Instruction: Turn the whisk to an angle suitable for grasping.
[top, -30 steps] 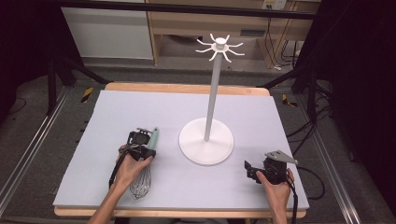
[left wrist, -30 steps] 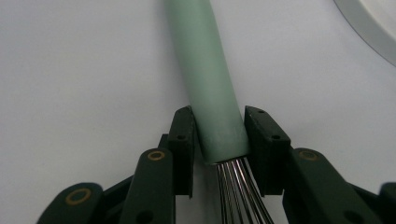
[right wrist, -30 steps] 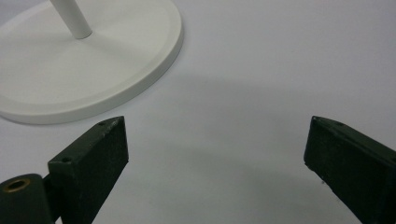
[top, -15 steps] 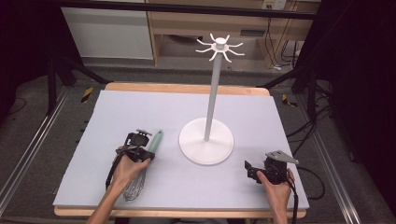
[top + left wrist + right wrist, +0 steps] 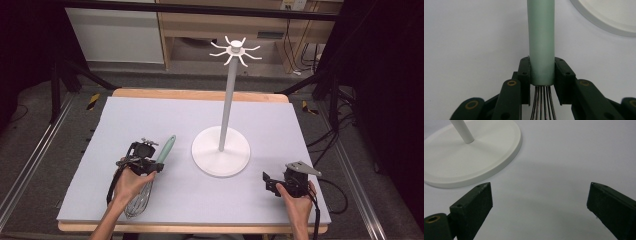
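Observation:
A whisk with a mint-green handle [image 5: 167,148] and wire loops [image 5: 139,201] lies at the front left of the grey mat. My left gripper [image 5: 156,165] is shut on it. In the left gripper view the two black pads clamp the low end of the handle [image 5: 541,37], just above the wires [image 5: 541,102]; the gripper [image 5: 542,72] points toward the stand. A white stand [image 5: 221,150] with a tall pole and a crown of hooks [image 5: 235,50] rises mid-table. My right gripper [image 5: 269,182] rests front right, open, with bare mat between its jaws [image 5: 539,200].
The stand's round base [image 5: 469,157] lies just ahead and left of the right gripper. The mat [image 5: 150,120] covers a wooden table. Cables trail off the table's right side, and shelving stands behind the far edge.
The left hand has risen slightly and shifted with the whisk handle in its jaws, which have tightened on it. The right hand has stayed put.

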`<state>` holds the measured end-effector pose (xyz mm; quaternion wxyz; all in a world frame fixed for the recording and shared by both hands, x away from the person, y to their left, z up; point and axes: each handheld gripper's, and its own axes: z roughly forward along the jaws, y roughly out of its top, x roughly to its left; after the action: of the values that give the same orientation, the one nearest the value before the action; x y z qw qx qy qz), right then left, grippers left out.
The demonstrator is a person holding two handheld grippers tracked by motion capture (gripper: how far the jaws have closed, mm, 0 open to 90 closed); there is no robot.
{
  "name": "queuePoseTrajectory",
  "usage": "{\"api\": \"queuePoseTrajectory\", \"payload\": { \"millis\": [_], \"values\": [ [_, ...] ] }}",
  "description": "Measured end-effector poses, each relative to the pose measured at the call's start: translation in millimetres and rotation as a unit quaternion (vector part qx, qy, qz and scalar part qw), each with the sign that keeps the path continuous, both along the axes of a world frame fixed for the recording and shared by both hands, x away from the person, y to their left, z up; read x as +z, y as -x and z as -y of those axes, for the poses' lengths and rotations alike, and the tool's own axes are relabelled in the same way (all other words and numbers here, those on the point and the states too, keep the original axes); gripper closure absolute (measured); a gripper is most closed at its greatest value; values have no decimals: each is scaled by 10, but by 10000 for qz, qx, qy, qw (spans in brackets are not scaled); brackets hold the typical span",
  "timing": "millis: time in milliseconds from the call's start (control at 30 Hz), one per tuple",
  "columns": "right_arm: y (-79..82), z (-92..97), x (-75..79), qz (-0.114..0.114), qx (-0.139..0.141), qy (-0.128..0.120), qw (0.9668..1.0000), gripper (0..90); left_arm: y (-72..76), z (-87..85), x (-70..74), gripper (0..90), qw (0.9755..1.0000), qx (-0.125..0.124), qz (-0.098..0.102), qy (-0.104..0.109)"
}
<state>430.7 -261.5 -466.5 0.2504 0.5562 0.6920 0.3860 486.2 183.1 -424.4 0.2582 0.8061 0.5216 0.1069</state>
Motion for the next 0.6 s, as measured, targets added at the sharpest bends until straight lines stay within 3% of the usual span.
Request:
{"api": "queuePoseTrajectory", "payload": {
  "millis": [400, 500, 600],
  "values": [
    [2, 3, 1, 10, -9, 8, 10000, 68, 215, -121, 298, 687, 9979, -196, 498, 361],
    [6, 5, 3, 23, -6, 6, 10000, 68, 260, -138, 356, 688, 9962, -235, 715, 432],
    [10, 8, 7, 49, -2, -9, 10000, 69, 295, -163, 402, 687, 9930, -211, 1018, 562]
  ]
}}
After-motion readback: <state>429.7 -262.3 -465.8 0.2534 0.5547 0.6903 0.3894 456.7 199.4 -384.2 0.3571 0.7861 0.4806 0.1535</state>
